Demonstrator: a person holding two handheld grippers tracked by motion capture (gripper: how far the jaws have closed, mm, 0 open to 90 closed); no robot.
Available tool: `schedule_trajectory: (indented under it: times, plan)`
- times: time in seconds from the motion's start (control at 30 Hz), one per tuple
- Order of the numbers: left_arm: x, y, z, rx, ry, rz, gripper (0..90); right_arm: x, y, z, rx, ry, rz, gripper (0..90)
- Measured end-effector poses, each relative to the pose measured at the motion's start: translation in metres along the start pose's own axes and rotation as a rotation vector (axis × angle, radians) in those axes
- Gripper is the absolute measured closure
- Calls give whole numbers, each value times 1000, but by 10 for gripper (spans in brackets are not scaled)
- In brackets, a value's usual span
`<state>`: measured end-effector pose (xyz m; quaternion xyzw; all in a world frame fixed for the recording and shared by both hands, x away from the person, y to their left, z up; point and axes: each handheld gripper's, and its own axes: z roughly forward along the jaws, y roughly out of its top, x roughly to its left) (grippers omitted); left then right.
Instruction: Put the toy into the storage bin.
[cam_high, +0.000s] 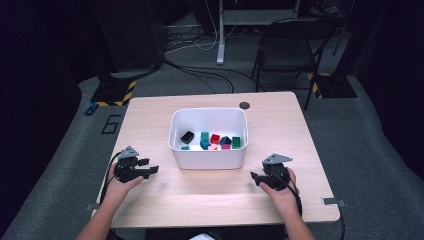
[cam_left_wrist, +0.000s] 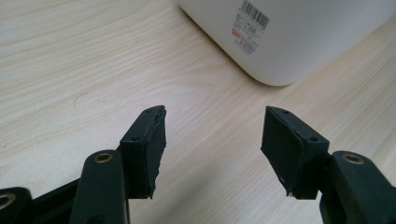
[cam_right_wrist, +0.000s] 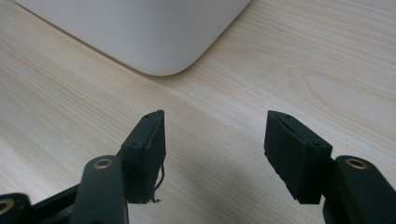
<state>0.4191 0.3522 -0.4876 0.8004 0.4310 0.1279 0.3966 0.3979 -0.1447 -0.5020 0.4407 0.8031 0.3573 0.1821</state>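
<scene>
One white bin (cam_high: 209, 155) stands at the middle of the light wooden table (cam_high: 210, 200), and two hand-held grippers flank its near corners. Inside the bin lie about eight small blocks, gathered along its near wall: one black block (cam_high: 187, 136) at the left, a teal block (cam_high: 205, 136), a red block (cam_high: 215, 138), a dark blue block (cam_high: 225, 140) and a green block (cam_high: 236, 142) at the right, with a small green piece, a pale pink one and a magenta one lower down, too small to make out well. The far half of the bin is bare.

The left gripper (cam_high: 148, 166) rests low by the bin's near left corner, its jaws wide apart with nothing between them; in the left gripper view (cam_left_wrist: 212, 135) bare wood shows between the pads, and the bin wall with a barcode label (cam_left_wrist: 250, 21) rises just beyond. The right gripper (cam_high: 257, 179) sits near the bin's near right corner, likewise spread wide and holding nothing (cam_right_wrist: 215, 135); the bin's rounded corner (cam_right_wrist: 159, 60) lies ahead of it, apart from the pads.

A dark round disc (cam_high: 244, 105) sits at the table's far edge. Beyond the table stand one black folding chair (cam_high: 290, 50) at the far right and loose cables (cam_high: 200, 50) on the grey floor.
</scene>
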Motion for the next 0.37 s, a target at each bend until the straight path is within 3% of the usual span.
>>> schedule_trajectory:
  times: [0.37]
  plan:
    - [14, -5, 3, 8, 14, -60, 369, -10, -4, 0, 12, -23, 8, 379]
